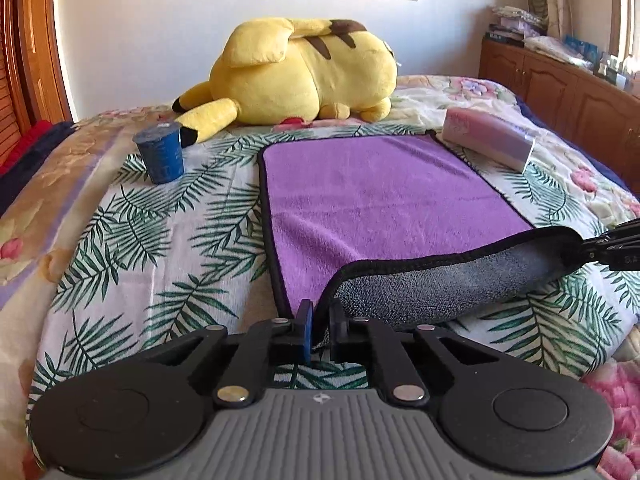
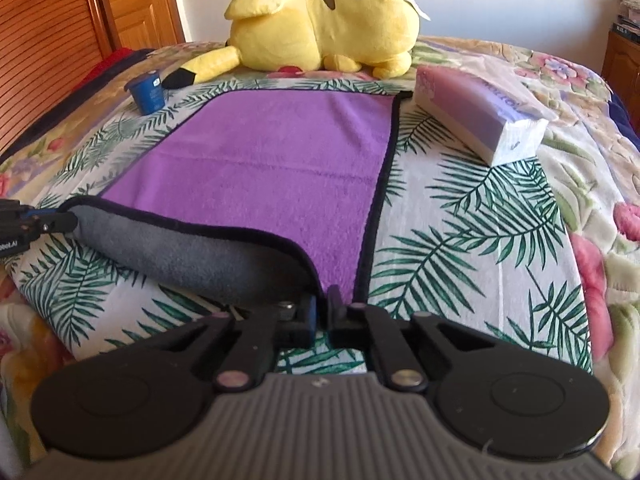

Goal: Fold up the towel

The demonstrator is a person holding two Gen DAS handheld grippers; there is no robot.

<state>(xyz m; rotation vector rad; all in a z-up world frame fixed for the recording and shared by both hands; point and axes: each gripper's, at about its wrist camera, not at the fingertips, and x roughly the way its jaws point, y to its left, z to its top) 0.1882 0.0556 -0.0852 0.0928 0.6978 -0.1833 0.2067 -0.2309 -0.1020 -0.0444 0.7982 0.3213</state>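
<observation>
Fingers of both grippers pinch the near corners of the purple towel.

Underneath is a bed spread with a palm-leaf cloth over a floral quilt; a white wall and a wooden cabinet stand behind. On the bed, a yellow plush toy lies at the far end, a blue cup sits left of the towel, and a tissue pack lies at its far right corner. Most of the towel lies flat, purple side up, black-edged; its near edge is lifted and rolled over, showing the grey underside. At its near left corner the left gripper is clamped narrow on the hem, low over the bed. At the near right corner the right gripper grips likewise.
</observation>
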